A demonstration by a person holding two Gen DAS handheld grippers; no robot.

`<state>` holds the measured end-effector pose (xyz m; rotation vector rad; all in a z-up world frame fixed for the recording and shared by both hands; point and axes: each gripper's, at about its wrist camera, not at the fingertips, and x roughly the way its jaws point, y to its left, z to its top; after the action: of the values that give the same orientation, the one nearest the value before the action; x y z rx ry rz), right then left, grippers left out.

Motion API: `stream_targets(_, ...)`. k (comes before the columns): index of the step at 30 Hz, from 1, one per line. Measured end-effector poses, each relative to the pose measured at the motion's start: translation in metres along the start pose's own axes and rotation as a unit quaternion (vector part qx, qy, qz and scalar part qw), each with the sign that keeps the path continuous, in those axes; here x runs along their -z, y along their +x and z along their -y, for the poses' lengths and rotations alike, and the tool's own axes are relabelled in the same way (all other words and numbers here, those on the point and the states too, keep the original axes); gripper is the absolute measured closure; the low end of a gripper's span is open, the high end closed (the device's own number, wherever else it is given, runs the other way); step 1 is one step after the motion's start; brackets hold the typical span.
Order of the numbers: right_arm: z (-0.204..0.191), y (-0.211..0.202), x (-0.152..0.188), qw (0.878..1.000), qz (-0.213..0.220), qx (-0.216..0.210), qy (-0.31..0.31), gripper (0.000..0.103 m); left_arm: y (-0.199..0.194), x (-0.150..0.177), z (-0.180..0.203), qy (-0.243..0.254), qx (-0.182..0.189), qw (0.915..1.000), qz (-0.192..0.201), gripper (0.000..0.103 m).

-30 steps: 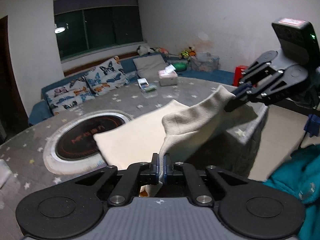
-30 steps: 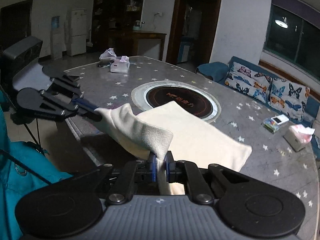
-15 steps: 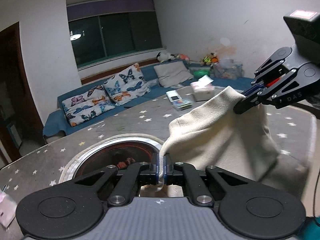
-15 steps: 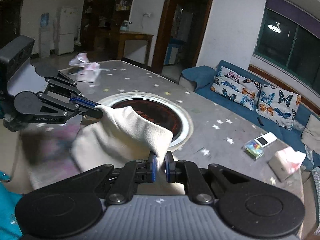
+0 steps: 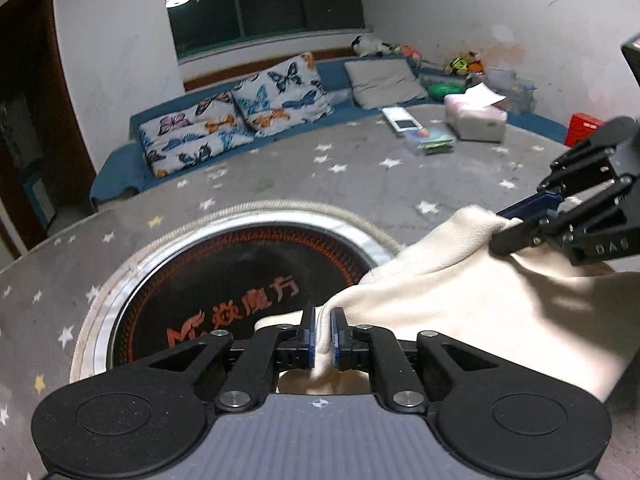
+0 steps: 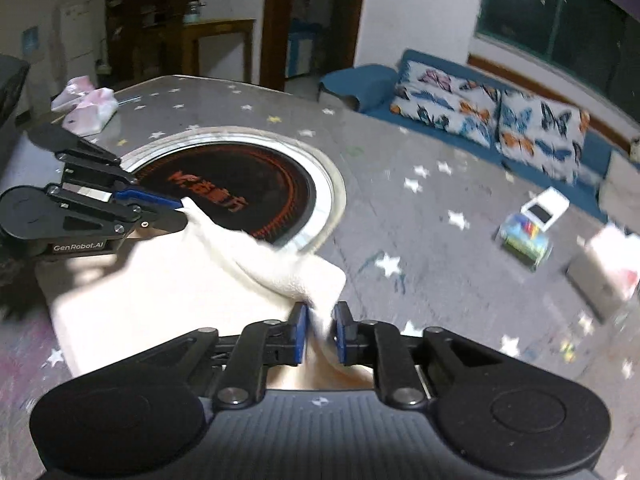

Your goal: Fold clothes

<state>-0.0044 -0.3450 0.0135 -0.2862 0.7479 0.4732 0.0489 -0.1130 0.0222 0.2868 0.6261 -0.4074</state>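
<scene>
1. Far left, the left gripper (image 6: 176, 216) has one corner of the cloth (image 6: 168, 280) right over the edge of the round black burner (image 6: 224, 196) sunk into the table (image 6: 420, 240). From its own camera, its jaws have just been opening; the fabric sits between the blue pads (image 5: 306, 336) but there's a sliver of gap, so I'd call it a release, not a grip.

2. The cloth itself: cream, fleecy, soft and thick-looking. It's lying on the near part of the table, doubled over, with the top layer pulled toward the burner. The edge between the two grippers sags in a loose ridge, not a crisp line yet.

3. Why both corners are held at once: my guess is it's so the folded edge lands square on the layer below.

4. Right gripper (image 6: 320, 330) has the other corner, just past the burner's rim. Its jaws have just been opening too, with cloth hanging between the pads and clear space on each side, so it's letting go.

5. Further right there's a tissue box (image 6: 604, 264) and a small card pack (image 6: 524, 240), well apart from the cloth.
</scene>
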Motion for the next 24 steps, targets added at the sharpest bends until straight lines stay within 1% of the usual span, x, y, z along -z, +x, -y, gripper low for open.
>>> stream_targets(1,0.001,0.002,0.002,1.0,-0.002,0.001,0.005,0.084,0.001,0.001,0.0,-0.002,-0.003,1.0,-0.001,0.084)
stream_targets(2,0.002,0.003,0.005,1.0,-0.002,0.002,0.01,0.084,0.001,0.001,-0.001,-0.006,-0.007,1.0,-0.001,0.083)
stream_targets(3,0.002,0.003,0.006,1.0,0.0,0.003,0.017,0.078,0.001,0.001,-0.002,-0.01,-0.011,0.9999,-0.002,0.081)
stream_targets(4,0.003,0.002,0.007,1.0,0.003,0.006,0.024,0.068,0.001,0.001,-0.003,-0.015,-0.015,0.9998,-0.002,0.078)
stream_targets(5,0.003,-0.001,0.008,0.999,0.009,0.009,0.032,0.063,0.0,0.0,-0.005,-0.025,-0.017,0.9995,0.001,0.076)
stream_targets(6,0.003,-0.005,0.008,0.999,0.017,0.012,0.04,0.058,-0.001,-0.001,-0.006,-0.035,-0.019,0.9992,0.003,0.07)
stream_targets(7,0.003,-0.01,0.008,0.999,0.025,0.013,0.046,0.057,-0.006,-0.001,-0.006,-0.043,-0.02,0.9988,0.009,0.062)
stream_targets(8,0.002,-0.015,0.01,0.998,0.032,0.013,0.05,0.055,-0.011,0.0,-0.006,-0.051,-0.022,0.9983,0.017,0.059)
stream_targets(9,0.0,-0.02,0.01,0.998,0.039,0.012,0.053,0.047,-0.015,0.0,-0.006,-0.055,-0.023,0.9979,0.023,0.055)
stream_targets(10,-0.002,-0.025,0.01,0.997,0.045,0.011,0.055,0.04,-0.02,0.001,-0.005,-0.06,-0.025,0.9974,0.029,0.054)
stream_targets(11,-0.006,-0.03,0.012,0.997,0.05,0.009,0.055,0.037,-0.027,0.002,-0.004,-0.066,-0.024,0.9969,0.035,0.053)
stream_targets(12,-0.01,-0.035,0.014,0.997,0.055,0.007,0.054,0.03,-0.034,0.004,-0.003,-0.073,-0.024,0.9962,0.041,0.048)
stream_targets(13,-0.015,-0.039,0.016,0.997,0.058,0.004,0.051,0.025,-0.039,0.006,-0.002,-0.078,-0.023,0.9957,0.043,0.045)
stream_targets(17,-0.038,-0.056,0.025,0.997,0.078,-0.005,0.028,0.016,-0.063,0.019,0.007,-0.096,-0.032,0.9935,0.051,0.044)
stream_targets(18,-0.044,-0.06,0.028,0.996,0.084,-0.011,0.026,0.012,-0.068,0.023,0.009,-0.102,-0.036,0.9928,0.054,0.043)
stream_targets(21,-0.057,-0.067,0.037,0.995,0.092,-0.03,0.028,0.007,-0.079,0.034,0.013,-0.127,-0.037,0.9898,0.052,0.032)
stream_targets(23,-0.06,-0.066,0.042,0.995,0.09,-0.032,0.037,0.005,-0.081,0.039,0.015,-0.139,-0.034,0.9886,0.047,0.031)
stream_targets(24,-0.06,-0.064,0.045,0.995,0.088,-0.031,0.045,0.002,-0.08,0.041,0.016,-0.142,-0.036,0.9883,0.043,0.029)
